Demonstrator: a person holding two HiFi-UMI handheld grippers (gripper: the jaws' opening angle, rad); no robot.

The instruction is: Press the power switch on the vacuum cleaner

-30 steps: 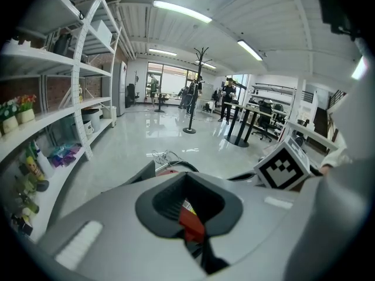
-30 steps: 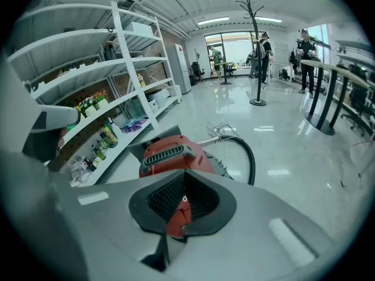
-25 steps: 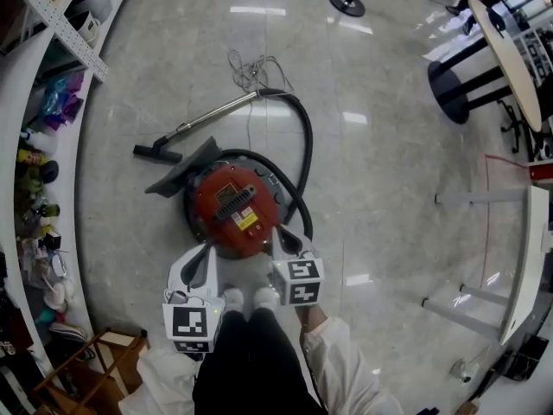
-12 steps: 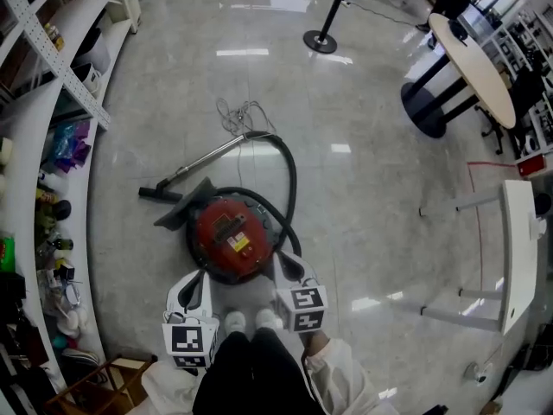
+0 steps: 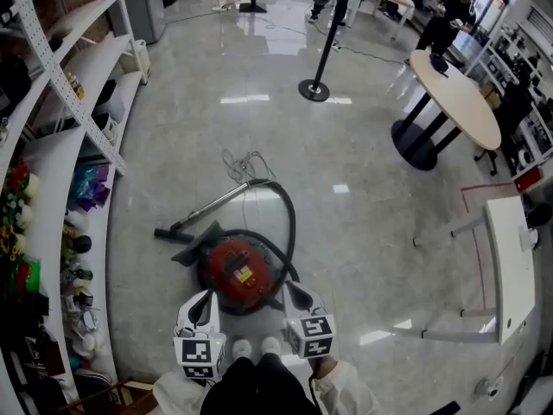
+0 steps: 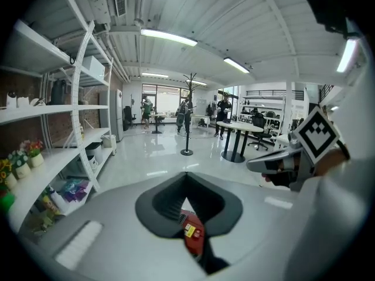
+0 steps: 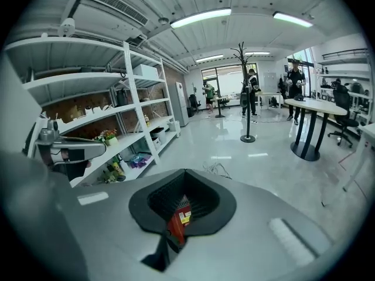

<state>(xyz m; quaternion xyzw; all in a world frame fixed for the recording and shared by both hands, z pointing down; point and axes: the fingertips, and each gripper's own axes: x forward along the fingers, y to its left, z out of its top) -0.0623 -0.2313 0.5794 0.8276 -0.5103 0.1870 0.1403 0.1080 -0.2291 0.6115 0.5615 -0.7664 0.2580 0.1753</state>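
The red round vacuum cleaner (image 5: 237,274) sits on the floor just ahead of my feet. Its black hose (image 5: 289,223) loops round to a metal wand (image 5: 212,207) and a floor nozzle (image 5: 170,233). My left gripper (image 5: 207,296) hangs near the vacuum's near left edge and my right gripper (image 5: 290,287) near its near right edge, both above it. Each one's jaws meet at the tips with nothing between them. The red body shows through the jaw opening in the left gripper view (image 6: 193,236) and in the right gripper view (image 7: 177,223).
White shelving (image 5: 65,158) full of small goods runs along the left. A loose cable (image 5: 245,163) lies beyond the wand. A stanchion post (image 5: 314,88), a round table (image 5: 456,100) and a white table (image 5: 508,266) stand to the right; people are far back.
The head view has lifted and widened, so the vacuum now looks smaller and farther off. Both grippers stay shut beside its near edge.
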